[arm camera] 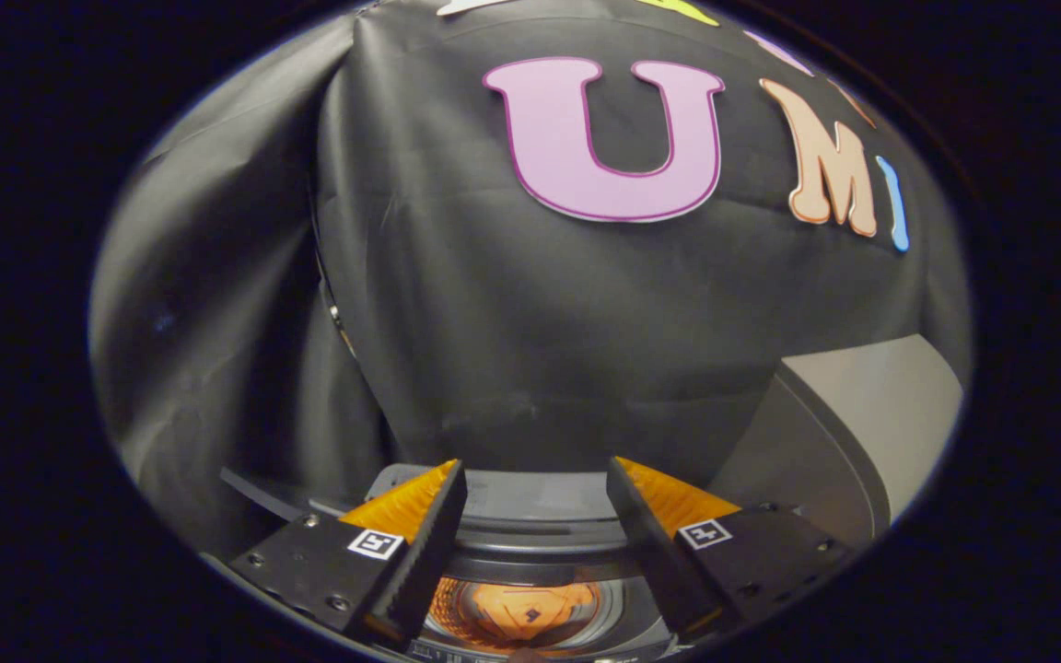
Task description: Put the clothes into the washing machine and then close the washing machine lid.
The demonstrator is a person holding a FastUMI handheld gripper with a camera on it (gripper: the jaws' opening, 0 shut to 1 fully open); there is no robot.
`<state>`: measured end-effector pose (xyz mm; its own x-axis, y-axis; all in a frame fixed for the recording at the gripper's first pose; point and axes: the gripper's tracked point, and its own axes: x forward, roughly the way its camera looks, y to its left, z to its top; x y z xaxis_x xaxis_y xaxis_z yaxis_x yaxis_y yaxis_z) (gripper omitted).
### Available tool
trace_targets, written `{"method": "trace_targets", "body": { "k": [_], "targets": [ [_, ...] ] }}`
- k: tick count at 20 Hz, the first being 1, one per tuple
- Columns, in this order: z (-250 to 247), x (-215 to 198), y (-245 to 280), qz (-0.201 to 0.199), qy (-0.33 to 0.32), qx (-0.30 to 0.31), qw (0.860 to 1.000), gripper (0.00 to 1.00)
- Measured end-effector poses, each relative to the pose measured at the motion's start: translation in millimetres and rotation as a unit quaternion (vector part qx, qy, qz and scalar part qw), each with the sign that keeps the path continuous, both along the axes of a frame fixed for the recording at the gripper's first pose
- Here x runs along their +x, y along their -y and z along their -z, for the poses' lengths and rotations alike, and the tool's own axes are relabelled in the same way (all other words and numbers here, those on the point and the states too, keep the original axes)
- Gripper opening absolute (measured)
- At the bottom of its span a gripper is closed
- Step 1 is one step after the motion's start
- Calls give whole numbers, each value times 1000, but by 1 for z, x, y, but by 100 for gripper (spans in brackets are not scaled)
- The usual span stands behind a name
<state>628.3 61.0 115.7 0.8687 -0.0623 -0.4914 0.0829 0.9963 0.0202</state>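
Note:
My gripper (535, 465) is open, its two fingers spread wide with nothing between them. Just below and between the fingers lies the top of the washing machine (530, 502), a grey curved rim around a dark ring. Inside that ring a glossy round surface (521, 612) mirrors the fingers; I cannot tell whether it is the lid's window or the drum. The fingers hover close over the machine, and contact cannot be made out.
The booth's black cloth wall (512, 322) hangs right behind the machine, with a fold at the left. Beside the right finger a light grey panel with a dark curved edge (871, 414) rises at a slant.

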Motion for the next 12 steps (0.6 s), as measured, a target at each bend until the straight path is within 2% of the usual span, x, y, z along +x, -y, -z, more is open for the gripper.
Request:
{"method": "trace_targets", "body": {
  "k": [2, 5, 9, 12],
  "targets": [
    [7, 8, 6, 11, 7, 12, 1000, 93],
    [2, -4, 7, 6, 25, 60, 998, 93],
    [-5, -9, 10, -17, 45, 41, 998, 93],
    [-8, -31, 0, -47, 66, 30, 996, 93]
  ]
}}
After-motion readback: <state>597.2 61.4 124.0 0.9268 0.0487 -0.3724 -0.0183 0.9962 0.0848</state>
